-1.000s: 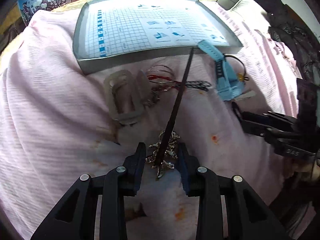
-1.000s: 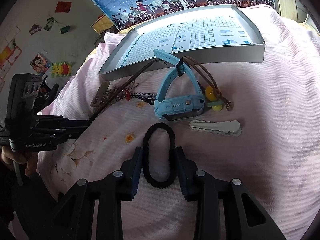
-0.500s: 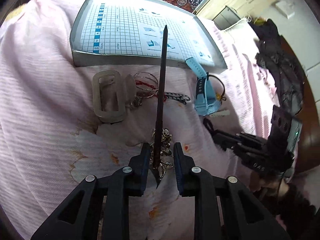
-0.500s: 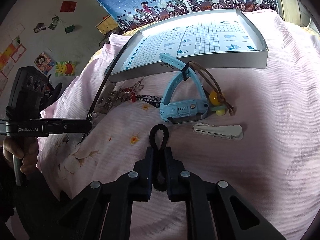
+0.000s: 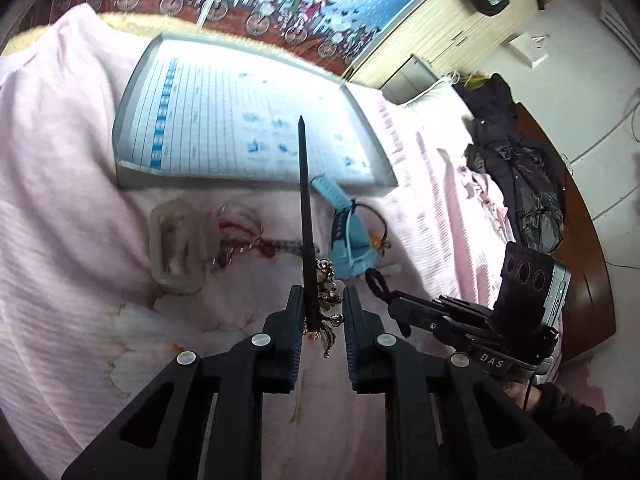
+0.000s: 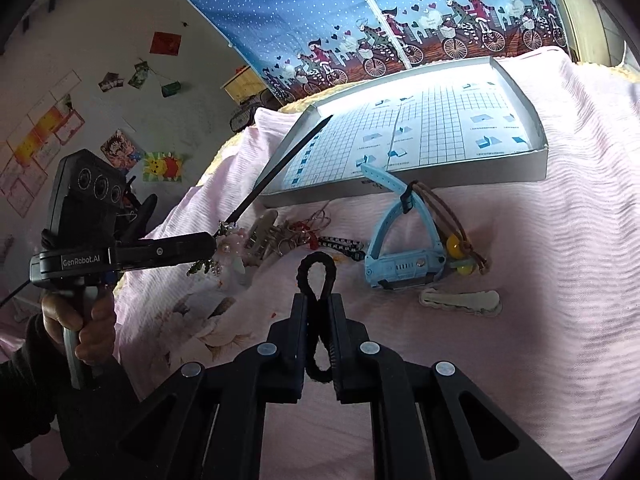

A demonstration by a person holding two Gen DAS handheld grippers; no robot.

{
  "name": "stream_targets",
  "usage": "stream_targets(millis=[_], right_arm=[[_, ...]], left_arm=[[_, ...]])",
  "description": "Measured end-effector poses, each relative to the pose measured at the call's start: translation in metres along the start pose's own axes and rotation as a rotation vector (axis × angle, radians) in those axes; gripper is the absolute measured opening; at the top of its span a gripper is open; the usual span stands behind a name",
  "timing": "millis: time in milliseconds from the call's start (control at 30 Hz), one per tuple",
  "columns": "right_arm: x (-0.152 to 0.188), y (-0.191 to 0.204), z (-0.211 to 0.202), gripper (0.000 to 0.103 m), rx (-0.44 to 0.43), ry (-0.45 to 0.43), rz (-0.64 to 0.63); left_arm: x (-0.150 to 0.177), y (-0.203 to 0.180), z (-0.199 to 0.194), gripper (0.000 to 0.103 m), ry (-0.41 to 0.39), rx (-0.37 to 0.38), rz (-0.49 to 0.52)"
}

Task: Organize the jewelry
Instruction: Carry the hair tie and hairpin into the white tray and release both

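Note:
My left gripper (image 5: 319,314) is shut on a dark hair stick (image 5: 305,208) at its silver ornament end. It holds the stick above the pink bedspread, tip pointing toward the grey grid-lined tray (image 5: 132,176). In the right wrist view the same stick (image 6: 280,168) slants up to the tray (image 6: 440,186). My right gripper (image 6: 319,314) is shut on a black hair tie (image 6: 318,276), pinched into a figure eight. On the bed lie a blue watch (image 6: 404,256), a brown cord with yellow beads (image 6: 458,246), a white hair clip (image 6: 460,302) and a black-and-white chain (image 6: 344,243).
A clear hair clip (image 5: 176,248) and rings with red thread (image 5: 240,224) lie in front of the tray. Dark clothes (image 5: 520,168) are piled at the bed's right side. A hand (image 6: 80,320) holds the left gripper's handle. A blue bicycle-print curtain (image 6: 360,20) hangs behind.
Both grippers have closed and risen from the bedspread. The left lifted the hair stick toward the tray; the right squeezed the hair tie from an open loop into a figure eight.

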State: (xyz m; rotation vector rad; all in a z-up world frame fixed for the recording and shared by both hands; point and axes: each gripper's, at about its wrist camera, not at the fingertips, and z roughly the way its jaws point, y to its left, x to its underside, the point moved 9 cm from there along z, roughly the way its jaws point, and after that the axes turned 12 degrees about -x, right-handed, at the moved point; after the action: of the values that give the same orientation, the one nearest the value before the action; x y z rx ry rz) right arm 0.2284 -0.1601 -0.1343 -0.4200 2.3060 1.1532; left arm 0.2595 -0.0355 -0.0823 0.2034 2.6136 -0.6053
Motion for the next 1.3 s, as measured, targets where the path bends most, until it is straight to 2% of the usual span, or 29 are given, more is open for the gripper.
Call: stream_targets(millis=[100,233,433,533,733,833,900,1067,1300], right_arm=[[-0.002,-0.002,-0.002,0.010,0.001,-0.012,0.013],[-0.005,0.000,-0.002,0.010,-0.002,-0.015,0.009],[-0.017,-0.001,-0.013,0.010,-0.002,-0.064,0.015],[-0.038,-0.003,-0.016,0.010,0.055,-0.100,-0.032],[-0.088,-0.021,-0.010,0.010,0.114,-0.193,-0.046],[-0.107,-0.044,0.006,0.010,0.165,-0.196,-0.018],[-0.113,-0.056,0.019,0.010,0.204,-0.174,-0.029],[-0.117,-0.074,0.042,0.010,0.234,-0.125,-0.049],[-0.105,-0.086,0.061,0.013,0.251,-0.067,-0.051]], left_arm=[[0.002,-0.001,0.008,0.015,0.014,-0.024,0.009],[0.007,-0.001,0.015,0.015,0.039,-0.016,-0.001],[-0.011,-0.012,0.003,0.015,-0.085,0.058,-0.017],[-0.031,-0.016,0.005,0.015,-0.182,0.020,-0.006],[-0.070,0.003,0.045,0.015,-0.240,-0.037,-0.148],[-0.086,0.020,0.064,0.015,-0.245,-0.048,-0.210],[-0.095,0.034,0.074,0.015,-0.244,-0.071,-0.216],[-0.099,0.052,0.095,0.015,-0.210,-0.148,-0.171],[-0.087,0.059,0.111,0.015,-0.164,-0.204,-0.135]])
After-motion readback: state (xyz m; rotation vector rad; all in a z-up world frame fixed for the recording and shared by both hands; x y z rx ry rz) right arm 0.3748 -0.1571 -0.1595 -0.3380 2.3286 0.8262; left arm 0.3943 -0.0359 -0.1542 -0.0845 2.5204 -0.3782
